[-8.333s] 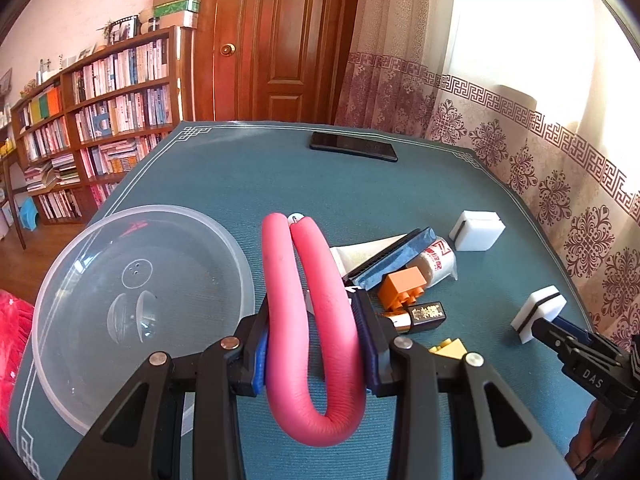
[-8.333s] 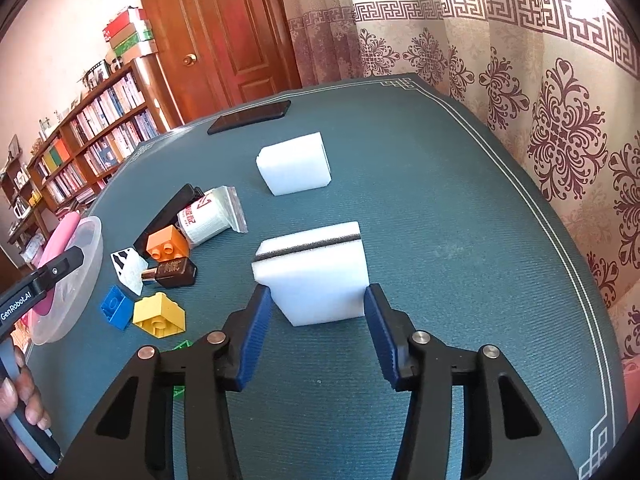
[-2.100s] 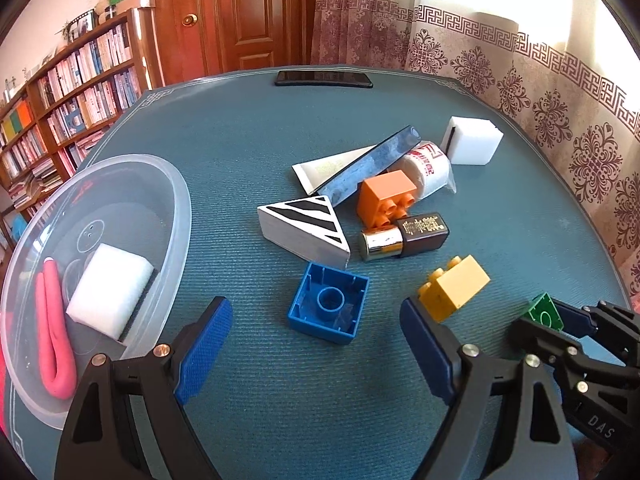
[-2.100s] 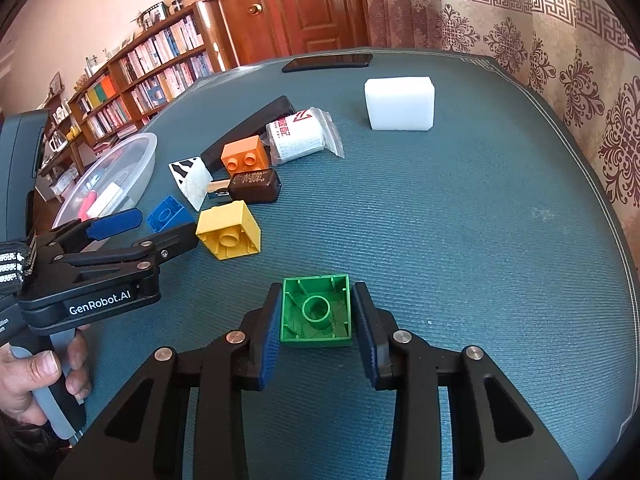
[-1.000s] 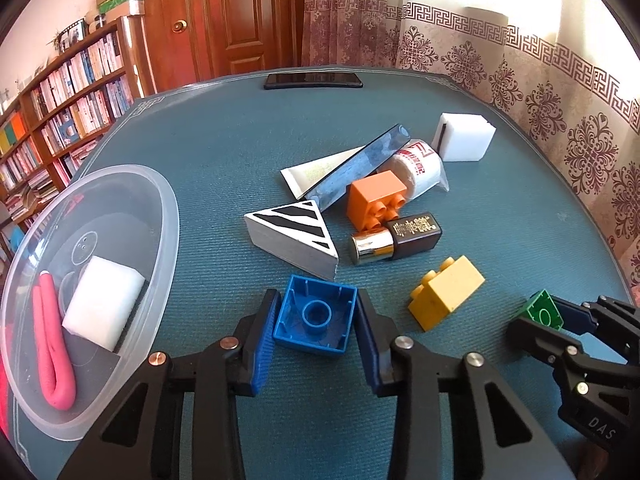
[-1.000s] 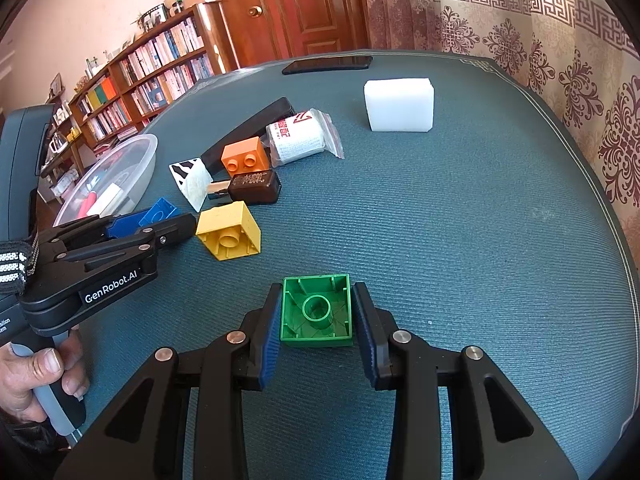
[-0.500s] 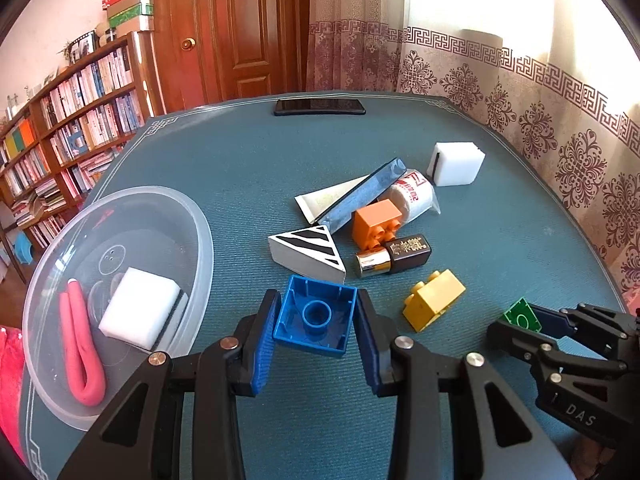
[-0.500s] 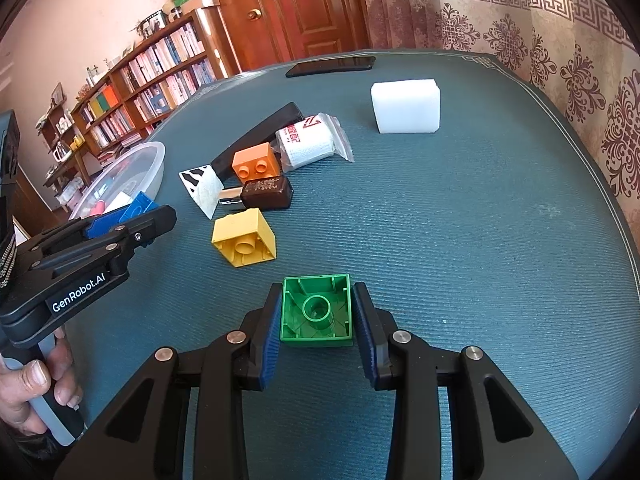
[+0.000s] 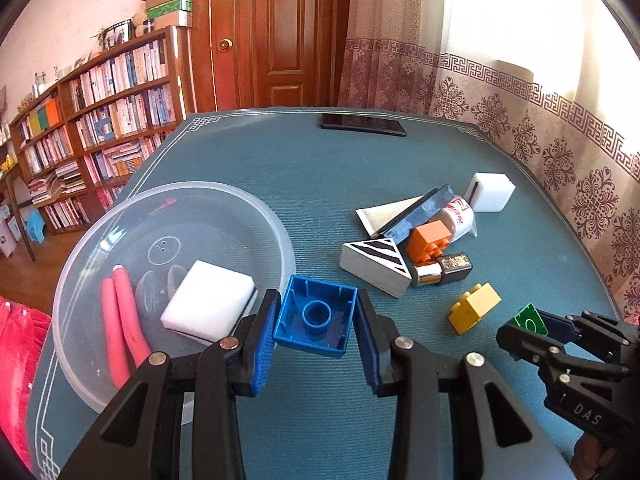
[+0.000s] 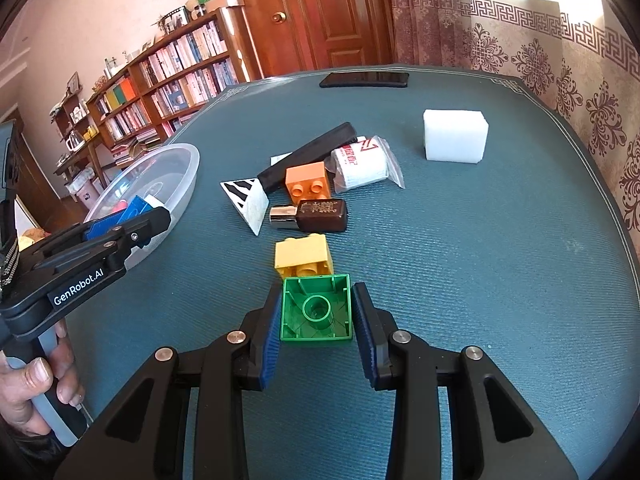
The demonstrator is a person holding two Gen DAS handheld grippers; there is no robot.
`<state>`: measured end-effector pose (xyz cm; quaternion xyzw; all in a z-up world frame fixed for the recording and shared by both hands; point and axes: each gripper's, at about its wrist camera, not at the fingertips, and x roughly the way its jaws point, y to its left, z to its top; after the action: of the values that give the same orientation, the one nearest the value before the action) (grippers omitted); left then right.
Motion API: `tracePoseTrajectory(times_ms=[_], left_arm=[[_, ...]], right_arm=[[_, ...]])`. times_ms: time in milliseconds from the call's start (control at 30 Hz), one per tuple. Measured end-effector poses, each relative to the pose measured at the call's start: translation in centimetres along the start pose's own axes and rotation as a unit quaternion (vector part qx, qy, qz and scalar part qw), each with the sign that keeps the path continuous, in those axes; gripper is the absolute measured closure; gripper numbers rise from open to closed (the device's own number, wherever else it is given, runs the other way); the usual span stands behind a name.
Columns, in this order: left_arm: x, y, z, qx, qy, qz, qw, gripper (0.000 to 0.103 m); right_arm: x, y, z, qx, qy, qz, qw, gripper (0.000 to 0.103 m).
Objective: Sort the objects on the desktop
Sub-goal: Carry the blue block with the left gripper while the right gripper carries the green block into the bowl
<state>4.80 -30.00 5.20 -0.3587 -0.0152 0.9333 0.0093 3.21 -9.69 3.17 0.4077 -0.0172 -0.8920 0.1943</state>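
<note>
Left wrist view
Left tool: clenched on a blue brick, hollow side toward the camera, held above the teal surface just beside the bowl's rim.
Clear bowl: on the surface at left; inside lie a pink foam tube and a white sponge.
Clutter: a zebra-striped wedge, an orange brick, a brown bottle and a yellow brick lie close together to the right of the bowl; a second white sponge stands beyond them.
Right tool: at the lower right edge, gripping a green brick.
Room: bookshelf at left, wooden door behind, patterned curtain at right; a black phone lies at the far edge of the surface.

Right wrist view
Right tool: clamped on the green brick, hollow side up, just in front of the yellow brick.
Left tool: at left, carrying the blue brick at the clear bowl; a hand holds its handle.
Surface: teal cloth with a pale border line; the white sponge stands apart at the far right.
Room: bookshelf and wooden door behind.
</note>
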Motion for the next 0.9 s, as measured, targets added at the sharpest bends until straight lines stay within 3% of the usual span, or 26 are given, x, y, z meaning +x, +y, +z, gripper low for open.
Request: tracePoseTrajectory(times_ms=[900], left_arm=[[-1.0,9.4,-0.3,-0.078,-0.017,0.057,0.9952,0.062]], right_arm=[[2.4,8.7,3.3,-0.079,-0.012,0.041,0.996,0.067]])
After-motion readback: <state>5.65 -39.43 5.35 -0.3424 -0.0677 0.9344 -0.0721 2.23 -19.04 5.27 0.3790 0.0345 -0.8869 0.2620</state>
